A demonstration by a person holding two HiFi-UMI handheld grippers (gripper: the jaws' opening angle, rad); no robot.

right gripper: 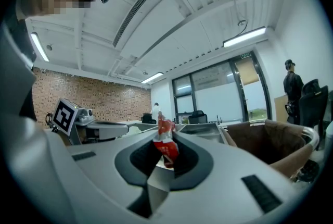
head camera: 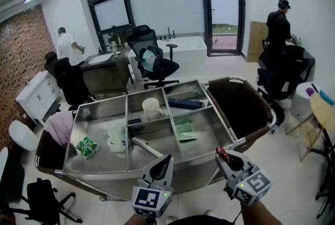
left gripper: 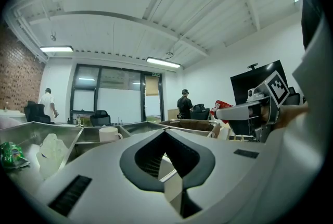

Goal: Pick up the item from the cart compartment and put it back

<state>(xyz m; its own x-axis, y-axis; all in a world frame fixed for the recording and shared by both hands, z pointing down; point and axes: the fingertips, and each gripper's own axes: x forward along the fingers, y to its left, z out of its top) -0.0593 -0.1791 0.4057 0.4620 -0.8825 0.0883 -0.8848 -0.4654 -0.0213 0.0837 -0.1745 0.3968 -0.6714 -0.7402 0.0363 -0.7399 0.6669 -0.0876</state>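
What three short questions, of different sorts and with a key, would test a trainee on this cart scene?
1. True or false: the right gripper is clamped on a red packet.
2. Multiple choice: in which compartment of the cart does the white mug stand? A) back middle B) front left C) back right
3. Fill in: between its jaws, the left gripper holds ____.

Key: 1 true; 2 A; 3 nothing.
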